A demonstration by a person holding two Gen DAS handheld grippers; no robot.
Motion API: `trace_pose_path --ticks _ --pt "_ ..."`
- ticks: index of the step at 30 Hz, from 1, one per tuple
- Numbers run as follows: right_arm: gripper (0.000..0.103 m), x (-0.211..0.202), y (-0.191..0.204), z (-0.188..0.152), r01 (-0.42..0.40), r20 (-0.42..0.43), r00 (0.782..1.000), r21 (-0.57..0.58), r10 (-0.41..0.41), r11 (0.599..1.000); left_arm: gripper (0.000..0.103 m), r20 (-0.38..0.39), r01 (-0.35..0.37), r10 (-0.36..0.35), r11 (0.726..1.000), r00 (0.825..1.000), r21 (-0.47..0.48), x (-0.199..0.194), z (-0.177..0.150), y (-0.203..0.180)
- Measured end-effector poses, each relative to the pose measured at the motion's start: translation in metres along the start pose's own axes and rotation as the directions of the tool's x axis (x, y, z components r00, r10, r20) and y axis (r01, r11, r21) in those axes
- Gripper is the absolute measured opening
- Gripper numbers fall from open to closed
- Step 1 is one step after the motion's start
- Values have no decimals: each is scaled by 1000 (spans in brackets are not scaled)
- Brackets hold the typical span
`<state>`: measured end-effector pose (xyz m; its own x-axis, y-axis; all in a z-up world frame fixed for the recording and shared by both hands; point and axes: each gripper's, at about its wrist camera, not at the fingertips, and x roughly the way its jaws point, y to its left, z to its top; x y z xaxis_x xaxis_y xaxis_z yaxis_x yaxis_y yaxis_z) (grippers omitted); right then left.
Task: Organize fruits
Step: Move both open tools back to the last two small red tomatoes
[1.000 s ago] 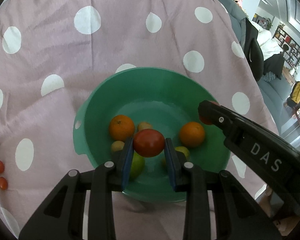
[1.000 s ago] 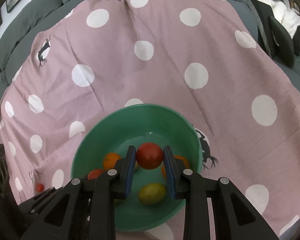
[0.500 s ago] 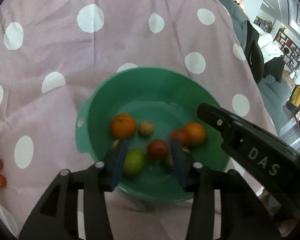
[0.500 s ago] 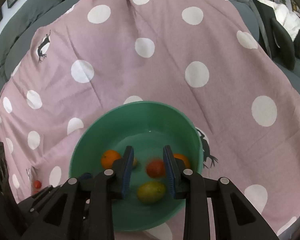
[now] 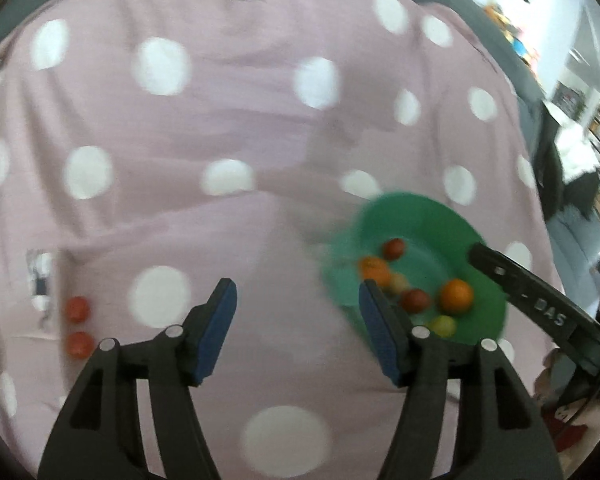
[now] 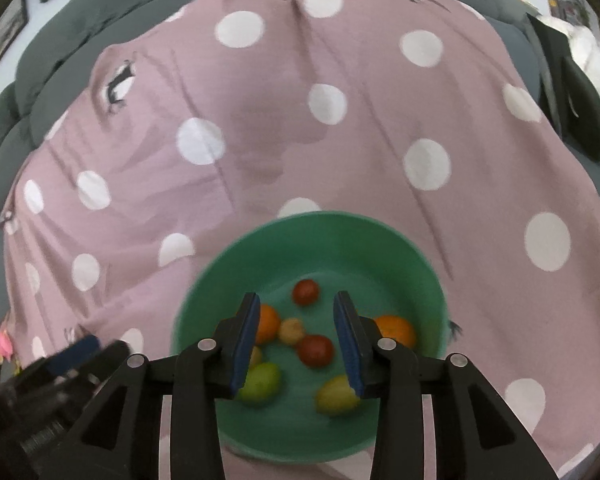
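A green bowl (image 6: pixel 416 256) sits on the pink dotted cloth and holds several fruits: two oranges, two red tomatoes (image 6: pixel 315 350), a green lime and yellowish ones. My right gripper (image 6: pixel 296 316) hangs over the bowl, its jaws opening, with nothing between them. In the left wrist view the bowl (image 5: pixel 428 220) lies to the right. My left gripper (image 5: pixel 296 300) is over bare cloth to the bowl's left, its jaws opening and empty. Two small red tomatoes (image 5: pixel 77 309) lie on the cloth at the far left.
The pink cloth (image 6: pixel 260 128) covers a grey sofa (image 6: pixel 100 8) whose cushions rise behind it. The right gripper's black arm (image 5: pixel 540 304) crosses the left wrist view at the right. A dark bag (image 6: pixel 572 92) lies at the far right.
Both grippers have let go of their red tomatoes, which now lie in the bowl. The left gripper has opened wide and swung left away from the bowl. The right gripper has opened partly.
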<state>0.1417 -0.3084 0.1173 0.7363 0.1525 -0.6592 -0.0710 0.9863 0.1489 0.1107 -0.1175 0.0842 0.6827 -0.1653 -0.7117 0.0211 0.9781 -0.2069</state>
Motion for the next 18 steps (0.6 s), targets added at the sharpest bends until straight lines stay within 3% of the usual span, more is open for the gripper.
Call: trace_pose_path --ticks 6,12,18 --pt "39 4 32 -1 -41 -9 999 -77 41 996 68 33 -135 137 989 990 -51 -27 0 63" --pt "39 12 68 -8 -96 -34 995 -164 91 982 68 26 -148 157 967 987 -206 -31 -8 123" --pt "39 23 96 -17 -120 -65 992 -220 109 968 68 14 -177 187 949 982 -262 -35 -14 151"
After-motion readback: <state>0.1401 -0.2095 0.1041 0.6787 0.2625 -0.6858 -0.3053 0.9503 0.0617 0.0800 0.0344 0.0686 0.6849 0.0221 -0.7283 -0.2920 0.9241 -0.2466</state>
